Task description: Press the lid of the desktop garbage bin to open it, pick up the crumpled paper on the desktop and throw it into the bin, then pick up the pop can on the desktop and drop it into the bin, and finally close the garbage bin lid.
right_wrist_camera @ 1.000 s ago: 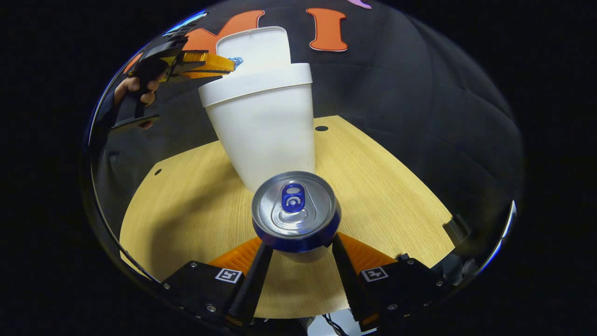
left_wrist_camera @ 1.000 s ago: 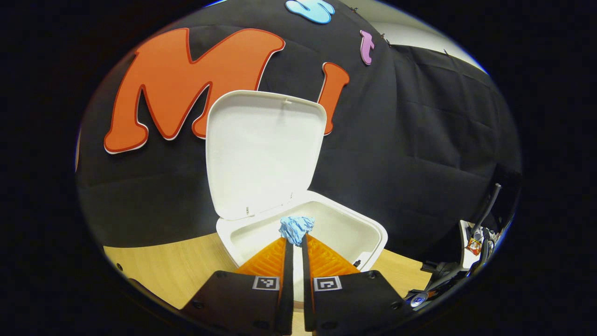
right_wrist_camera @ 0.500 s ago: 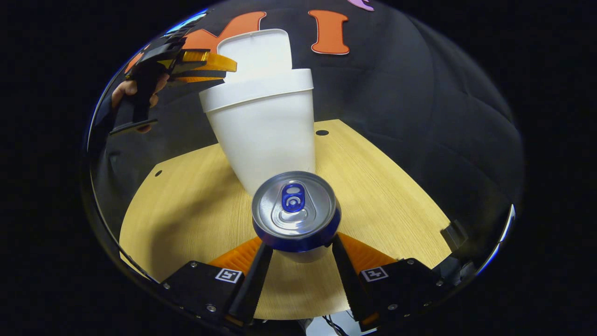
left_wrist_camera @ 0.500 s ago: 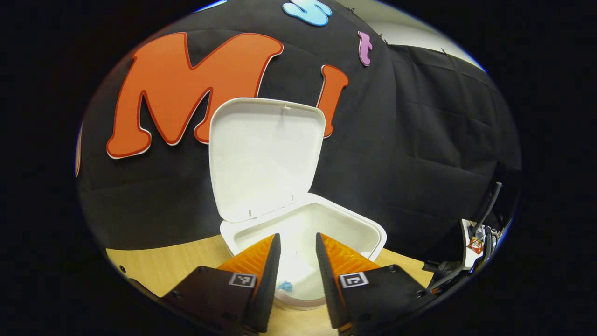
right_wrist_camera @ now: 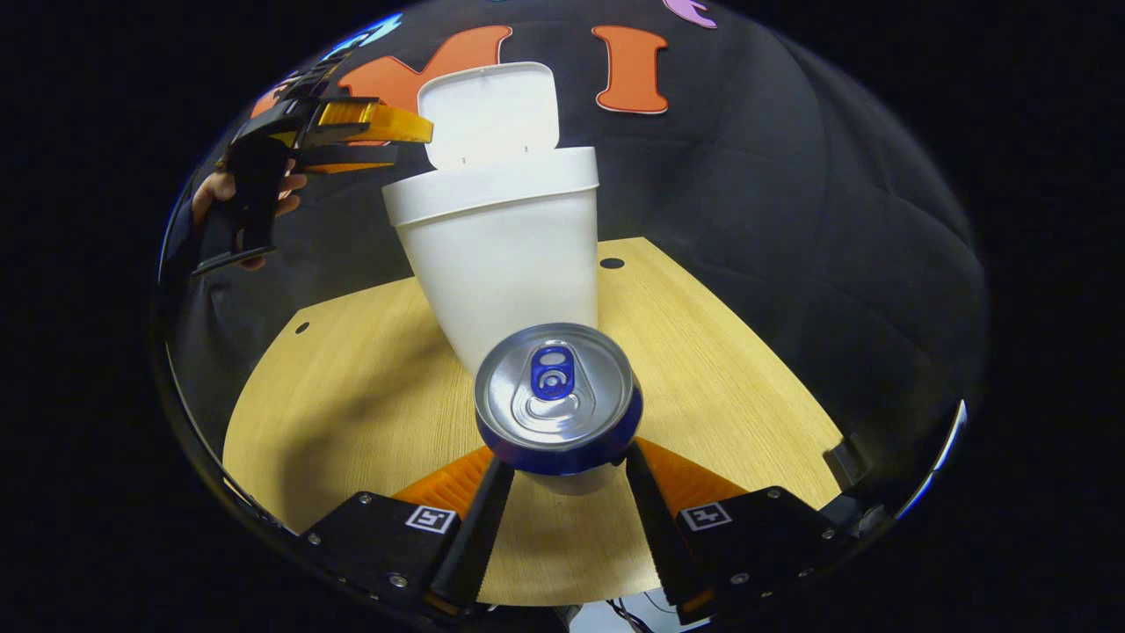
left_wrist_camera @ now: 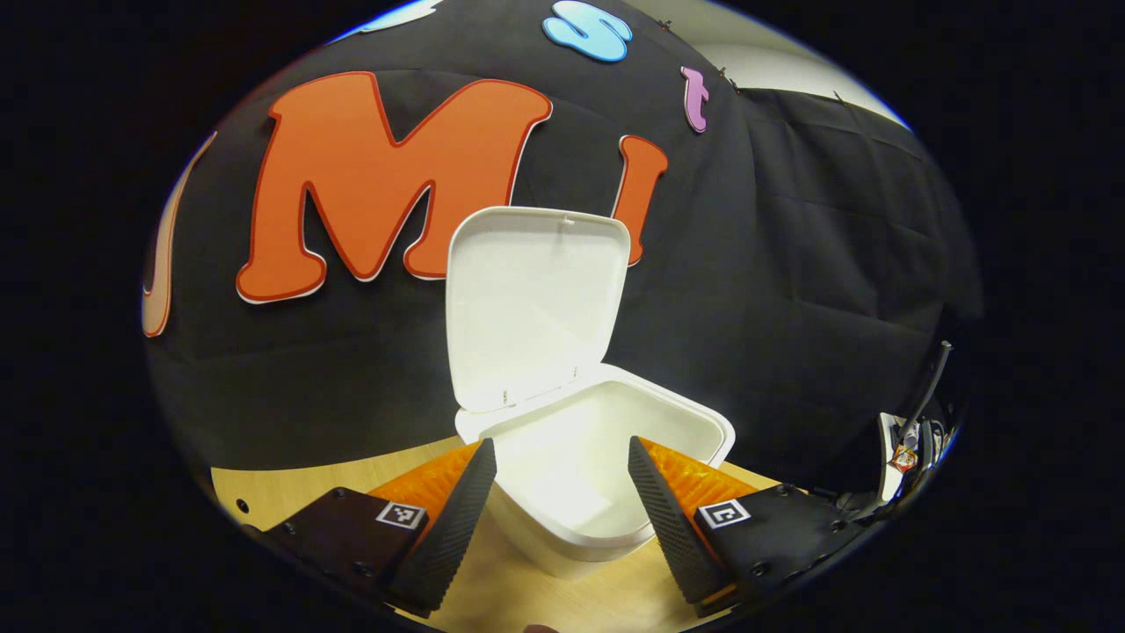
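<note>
The white desktop bin (left_wrist_camera: pixel 606 527) stands on the wooden table with its lid (left_wrist_camera: pixel 532 303) swung up against the wall. My left gripper (left_wrist_camera: pixel 555 462) is open in front of the bin's mouth with nothing between its fingers. In the right gripper view the bin (right_wrist_camera: pixel 501 264) rises behind a blue-rimmed pop can (right_wrist_camera: pixel 556 400), and my right gripper (right_wrist_camera: pixel 558 466) is shut on that can, seen from its silver top. The left gripper (right_wrist_camera: pixel 369 132), held by a hand (right_wrist_camera: pixel 211 189), hovers at the upper left beside the bin's rim. I cannot see the crumpled paper inside the bin from here.
The wooden table (right_wrist_camera: pixel 721 352) has small round holes (right_wrist_camera: pixel 610 263) near the bin and at its left edge. Black cloth walls close in behind and to the right. Some equipment (left_wrist_camera: pixel 905 440) sits at the far right in the left gripper view.
My left gripper opened and let the blue crumpled paper fall into the bin, then pulled back from the bin's mouth. The right gripper kept its hold on the can, barely moving.
</note>
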A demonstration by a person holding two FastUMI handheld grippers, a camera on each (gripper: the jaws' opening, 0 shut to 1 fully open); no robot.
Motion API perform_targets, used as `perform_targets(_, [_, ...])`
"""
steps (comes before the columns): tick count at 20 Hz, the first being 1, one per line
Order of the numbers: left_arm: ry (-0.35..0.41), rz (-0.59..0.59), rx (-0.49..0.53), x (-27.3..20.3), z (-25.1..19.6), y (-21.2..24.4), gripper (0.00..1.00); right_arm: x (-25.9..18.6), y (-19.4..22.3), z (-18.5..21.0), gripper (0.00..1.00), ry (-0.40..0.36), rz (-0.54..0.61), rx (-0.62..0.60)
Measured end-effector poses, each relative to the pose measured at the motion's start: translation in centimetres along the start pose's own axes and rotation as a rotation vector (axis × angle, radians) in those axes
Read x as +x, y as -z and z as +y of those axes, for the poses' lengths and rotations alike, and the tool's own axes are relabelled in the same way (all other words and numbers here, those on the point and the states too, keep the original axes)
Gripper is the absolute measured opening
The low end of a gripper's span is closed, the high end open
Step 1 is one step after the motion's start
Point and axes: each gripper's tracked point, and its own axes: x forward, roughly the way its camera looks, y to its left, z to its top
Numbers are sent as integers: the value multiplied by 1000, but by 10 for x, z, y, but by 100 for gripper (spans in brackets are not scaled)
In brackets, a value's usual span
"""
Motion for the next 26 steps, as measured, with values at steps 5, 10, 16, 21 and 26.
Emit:
perform_targets(5, [-48, 5, 2, -26, 17, 15, 97, -2, -16, -1, 78, -9, -20, -25])
perform_targets(10, [-107, 22, 6, -53, 40, 36, 97, -2, -41, -4, 73, -11, -35, -44])
perform_targets(16, [-209, 20, -4, -90, 73, 55, 98, -4, -77, -2, 73, -20, -80, -82])
perform_targets(21, [-262, 41, -2, -116, 90, 75, 97, -5, -98, -3, 78, -28, -99, -93])
perform_targets(26, [-301, 68, -38, -135, 98, 99, 97, -6, -123, 1, 73, -39, -122, -107])
